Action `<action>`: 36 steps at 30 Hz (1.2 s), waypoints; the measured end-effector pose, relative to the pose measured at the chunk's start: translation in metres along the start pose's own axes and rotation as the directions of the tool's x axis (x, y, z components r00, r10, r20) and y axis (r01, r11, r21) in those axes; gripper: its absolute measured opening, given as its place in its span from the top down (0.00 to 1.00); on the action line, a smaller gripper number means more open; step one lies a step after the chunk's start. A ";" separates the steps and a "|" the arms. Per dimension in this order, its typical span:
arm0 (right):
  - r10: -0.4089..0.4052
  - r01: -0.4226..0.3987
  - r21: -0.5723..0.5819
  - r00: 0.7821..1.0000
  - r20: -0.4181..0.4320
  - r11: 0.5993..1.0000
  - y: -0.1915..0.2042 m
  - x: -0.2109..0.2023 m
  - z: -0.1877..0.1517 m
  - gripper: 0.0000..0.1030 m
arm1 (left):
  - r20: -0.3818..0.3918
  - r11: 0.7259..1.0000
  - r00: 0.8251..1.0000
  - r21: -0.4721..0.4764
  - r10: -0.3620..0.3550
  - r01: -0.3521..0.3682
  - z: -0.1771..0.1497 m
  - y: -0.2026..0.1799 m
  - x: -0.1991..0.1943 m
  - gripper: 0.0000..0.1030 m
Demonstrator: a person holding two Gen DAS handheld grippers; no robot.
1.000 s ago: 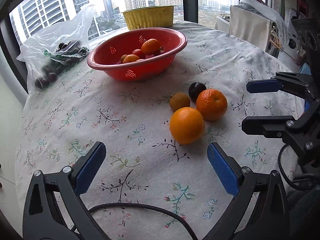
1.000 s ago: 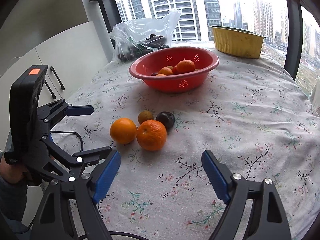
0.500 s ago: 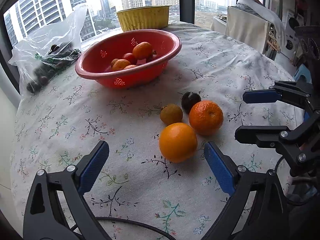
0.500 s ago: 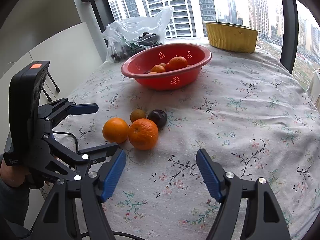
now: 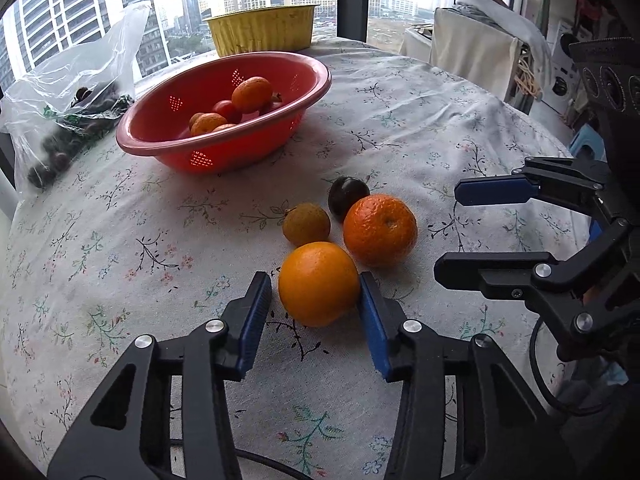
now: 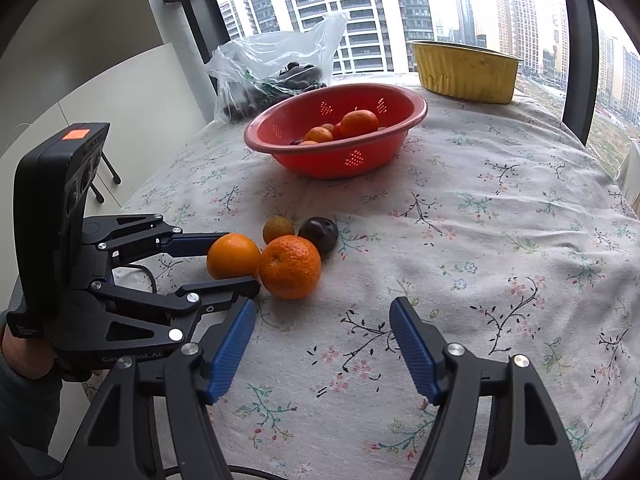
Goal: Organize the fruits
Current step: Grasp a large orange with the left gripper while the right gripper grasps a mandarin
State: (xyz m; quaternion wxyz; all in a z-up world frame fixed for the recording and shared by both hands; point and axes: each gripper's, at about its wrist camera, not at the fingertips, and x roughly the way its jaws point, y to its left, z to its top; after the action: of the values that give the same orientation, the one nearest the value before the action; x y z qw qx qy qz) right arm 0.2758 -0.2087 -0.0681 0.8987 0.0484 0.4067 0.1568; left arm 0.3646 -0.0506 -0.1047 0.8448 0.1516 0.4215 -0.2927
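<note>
A smooth orange (image 5: 319,283) lies on the flowered tablecloth (image 5: 120,248) between the pads of my left gripper (image 5: 314,294). The right pad touches it; a narrow gap shows at the left pad. Beside it lie a bumpy tangerine (image 5: 380,229), a small brown fruit (image 5: 306,224) and a dark plum (image 5: 347,197). A red colander bowl (image 5: 304,92) holds several fruits. My right gripper (image 6: 322,322) is open and empty, just short of the tangerine (image 6: 289,266). The left gripper (image 6: 230,256) straddles the orange (image 6: 233,255) in the right wrist view.
A clear plastic bag (image 5: 68,96) of dark fruit lies left of the bowl. A yellow tub (image 5: 264,32) stands behind it at the window. The table edge falls away at the right, with furniture and laundry (image 5: 480,44) beyond.
My left gripper has moved forward and narrowed around the smooth orange. My right gripper has come a little closer to the fruit group and stays open.
</note>
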 end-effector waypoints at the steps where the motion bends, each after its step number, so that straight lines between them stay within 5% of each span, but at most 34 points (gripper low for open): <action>1: 0.001 -0.001 0.001 1.000 -0.001 1.000 0.000 0.000 0.000 0.30 | 0.002 1.000 1.000 -0.001 -0.005 0.005 0.000 -0.001 0.000 0.65; 25: -0.008 0.006 -0.047 0.998 -0.059 0.999 0.018 0.037 0.023 0.35 | 0.038 0.999 0.999 -0.043 0.018 -0.016 -0.027 0.013 -0.028 0.65; 36: -0.037 0.031 -0.083 0.996 -0.075 0.996 0.025 0.047 0.028 0.57 | 0.047 0.998 0.999 -0.057 0.007 -0.005 -0.031 0.015 -0.030 0.65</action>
State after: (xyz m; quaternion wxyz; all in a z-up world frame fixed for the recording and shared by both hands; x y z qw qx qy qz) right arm 0.3197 -0.1689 -0.0782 0.8861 -0.0016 0.4349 0.1600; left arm 0.3402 -0.0120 -0.0993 0.8594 0.1217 0.4091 -0.2815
